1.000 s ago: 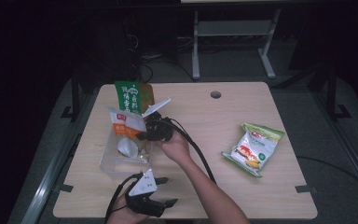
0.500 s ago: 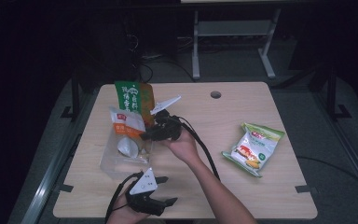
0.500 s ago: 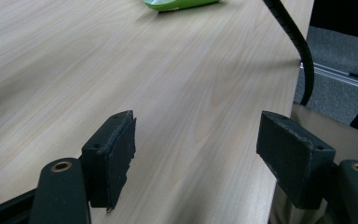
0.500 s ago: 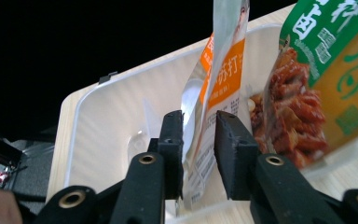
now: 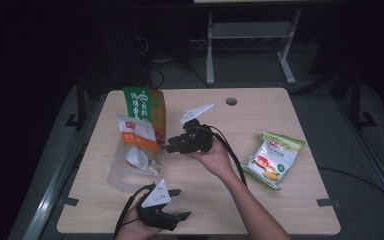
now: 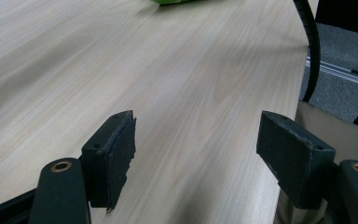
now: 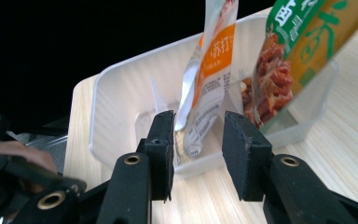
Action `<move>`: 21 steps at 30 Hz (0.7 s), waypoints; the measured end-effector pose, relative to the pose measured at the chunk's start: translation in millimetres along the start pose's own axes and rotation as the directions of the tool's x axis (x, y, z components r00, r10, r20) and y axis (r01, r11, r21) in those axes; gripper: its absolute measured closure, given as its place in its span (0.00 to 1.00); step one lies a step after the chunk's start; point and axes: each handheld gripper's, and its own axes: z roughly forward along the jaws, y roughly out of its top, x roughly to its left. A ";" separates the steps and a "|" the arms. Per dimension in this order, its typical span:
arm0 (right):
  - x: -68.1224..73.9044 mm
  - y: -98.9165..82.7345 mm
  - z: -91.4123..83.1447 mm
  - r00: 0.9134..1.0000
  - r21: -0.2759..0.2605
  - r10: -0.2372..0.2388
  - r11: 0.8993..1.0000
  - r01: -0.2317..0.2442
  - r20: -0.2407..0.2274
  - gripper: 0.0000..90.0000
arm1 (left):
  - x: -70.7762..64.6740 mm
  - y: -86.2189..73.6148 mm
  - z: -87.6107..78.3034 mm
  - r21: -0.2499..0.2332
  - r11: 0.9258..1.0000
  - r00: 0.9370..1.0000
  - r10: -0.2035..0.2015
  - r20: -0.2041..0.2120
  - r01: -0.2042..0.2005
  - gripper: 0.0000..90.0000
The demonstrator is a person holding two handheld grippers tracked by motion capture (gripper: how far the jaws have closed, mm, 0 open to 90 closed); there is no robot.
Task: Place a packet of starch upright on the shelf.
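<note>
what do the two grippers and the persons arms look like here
Both the left gripper and the right gripper are black, each topped by a pale grey three-cornered plate and trailing a black cable. Their jaws are thick, black and blocky, with brass-coloured rivets at the base. The forearms are bare, no sleeves in view.

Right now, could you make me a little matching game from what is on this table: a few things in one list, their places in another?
Things:
1. green and orange bag
2. white and orange packet
3. green and white snack bag
4. left hand-held gripper

Places:
A. flat on the table's right side
B. near the front edge, jaws wide apart
C. standing at the far end of the clear tub
D. leaning in the clear tub's middle

Pairs: 1-C, 2-D, 3-A, 4-B
</note>
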 end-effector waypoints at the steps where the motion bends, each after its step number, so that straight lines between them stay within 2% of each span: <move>1: -0.3 -1.8 -2.8 1.000 0.003 0.002 1.000 -0.002 0.002 0.69 | 0.2 -0.1 0.0 0.000 1.000 1.000 0.000 0.000 0.000 0.31; 11: -6.1 -22.5 -30.5 0.999 -0.002 0.024 1.000 -0.024 0.036 0.68 | 0.7 -0.5 -0.6 0.000 1.000 1.000 -0.006 -0.010 0.006 0.31; 14: -8.0 -29.2 -40.1 0.998 -0.005 0.036 0.999 -0.036 0.049 0.67 | 1.6 -0.1 -1.2 0.002 1.000 1.000 0.002 -0.009 -0.002 0.31; 21: -13.5 -45.3 -60.9 0.995 -0.013 0.065 0.998 -0.064 0.074 0.65 | 1.0 -0.6 -0.3 0.004 1.000 1.000 -0.005 -0.013 0.005 0.31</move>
